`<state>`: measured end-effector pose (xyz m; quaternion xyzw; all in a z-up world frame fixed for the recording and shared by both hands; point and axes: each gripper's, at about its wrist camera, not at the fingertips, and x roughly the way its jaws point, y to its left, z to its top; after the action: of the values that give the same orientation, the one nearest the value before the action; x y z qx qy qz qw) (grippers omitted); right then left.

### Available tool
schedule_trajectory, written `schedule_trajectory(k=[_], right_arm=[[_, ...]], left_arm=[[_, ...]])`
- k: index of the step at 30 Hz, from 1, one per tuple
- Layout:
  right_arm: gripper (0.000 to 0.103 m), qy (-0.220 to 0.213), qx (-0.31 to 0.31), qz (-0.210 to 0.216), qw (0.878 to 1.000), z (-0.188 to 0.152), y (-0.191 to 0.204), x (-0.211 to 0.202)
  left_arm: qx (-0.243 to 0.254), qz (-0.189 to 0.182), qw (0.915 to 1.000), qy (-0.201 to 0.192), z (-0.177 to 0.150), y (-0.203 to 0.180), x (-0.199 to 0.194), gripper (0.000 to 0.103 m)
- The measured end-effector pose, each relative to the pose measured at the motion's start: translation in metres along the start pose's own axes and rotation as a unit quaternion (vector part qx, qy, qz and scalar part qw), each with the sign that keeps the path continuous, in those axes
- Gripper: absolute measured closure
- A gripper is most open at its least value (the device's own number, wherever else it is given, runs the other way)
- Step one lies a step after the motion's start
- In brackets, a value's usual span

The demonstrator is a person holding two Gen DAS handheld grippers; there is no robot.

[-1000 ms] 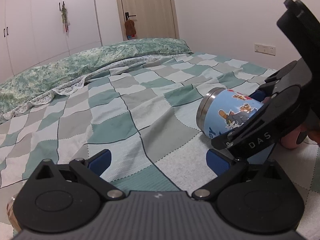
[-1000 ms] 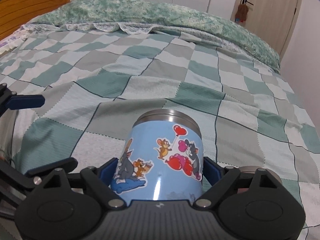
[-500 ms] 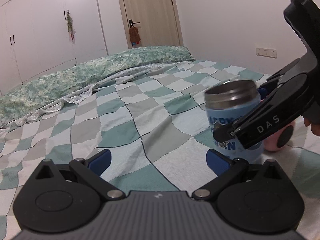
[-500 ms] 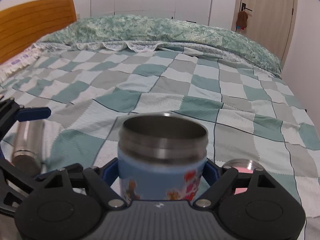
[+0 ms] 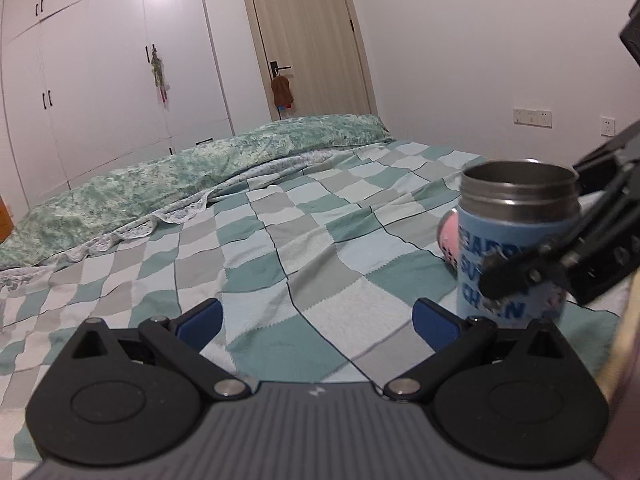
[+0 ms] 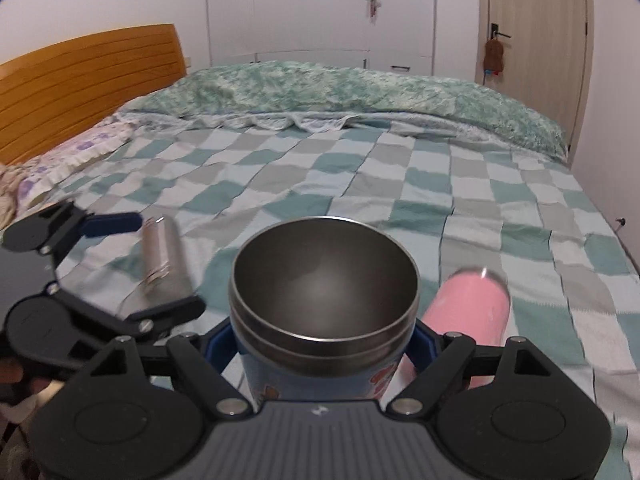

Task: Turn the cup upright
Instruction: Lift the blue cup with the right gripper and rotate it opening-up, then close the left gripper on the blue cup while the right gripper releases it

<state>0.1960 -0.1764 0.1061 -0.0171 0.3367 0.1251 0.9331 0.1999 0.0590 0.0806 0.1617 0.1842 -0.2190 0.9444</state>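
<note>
Hidden and blurred parts
The cup's (image 6: 324, 320) base sits behind the gripper body; the pink bottle (image 6: 468, 320) is blurred.

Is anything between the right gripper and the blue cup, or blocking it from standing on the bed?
Nothing visible. The right gripper already has its fingers on the upright cup. The pink cup and steel cup lie to either side.

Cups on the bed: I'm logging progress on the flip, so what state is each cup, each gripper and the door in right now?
blue cartoon cup: upright, mouth up, clamped at its sides.
right gripper: shut on the blue cartoon cup.
left gripper: open, holding nothing.
pink cup: lying on its side on the bedspread.
steel cup: lying on its side.
door: closed.
</note>
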Motion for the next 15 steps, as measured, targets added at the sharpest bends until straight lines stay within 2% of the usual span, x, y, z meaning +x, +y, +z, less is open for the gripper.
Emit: schedule_trajectory(k=[5, 11, 15], right_arm=[[0.019, 0.032, 0.006, 0.03, 0.999, -0.027, 0.016, -0.019], [0.019, 0.1, 0.022, 0.073, 0.992, -0.052, 0.025, 0.004], [0.019, 0.092, 0.051, 0.085, 0.991, -0.048, 0.017, 0.027]], left_arm=[[-0.02, 0.013, 0.9997, 0.009, -0.019, -0.007, -0.031, 0.0], [-0.05, 0.045, 0.9969, 0.039, -0.043, -0.004, -0.057, 0.0], [-0.07, 0.067, 0.9936, 0.057, -0.052, 0.004, -0.062, 0.0]])
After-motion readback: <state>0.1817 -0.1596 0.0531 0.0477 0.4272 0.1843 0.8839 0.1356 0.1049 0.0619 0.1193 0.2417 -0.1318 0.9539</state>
